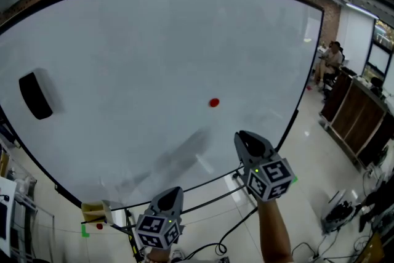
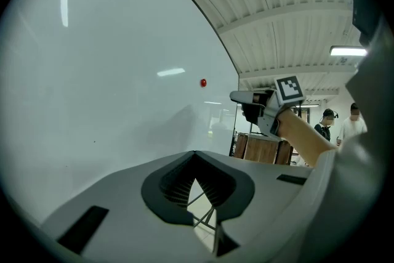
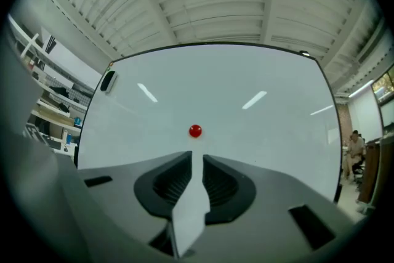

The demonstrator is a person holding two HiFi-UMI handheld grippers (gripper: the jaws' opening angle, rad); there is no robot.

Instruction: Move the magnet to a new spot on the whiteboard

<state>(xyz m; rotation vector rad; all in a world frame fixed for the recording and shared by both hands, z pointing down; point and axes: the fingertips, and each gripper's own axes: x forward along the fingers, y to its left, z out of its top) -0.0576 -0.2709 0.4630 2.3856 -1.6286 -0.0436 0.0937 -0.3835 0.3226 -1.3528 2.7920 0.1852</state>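
Held level, the right tongs, barely parted and empty, face the small round red magnet just ahead on the large white whiteboard; the left tongs are closed, empty.

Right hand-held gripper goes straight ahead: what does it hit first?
Probably the red magnet on the whiteboard, or bare board just under it; depth is unclear. Nothing stands between it and the right hand-held gripper.

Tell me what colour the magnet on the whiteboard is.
Red. The magnet shows best in the right gripper view.
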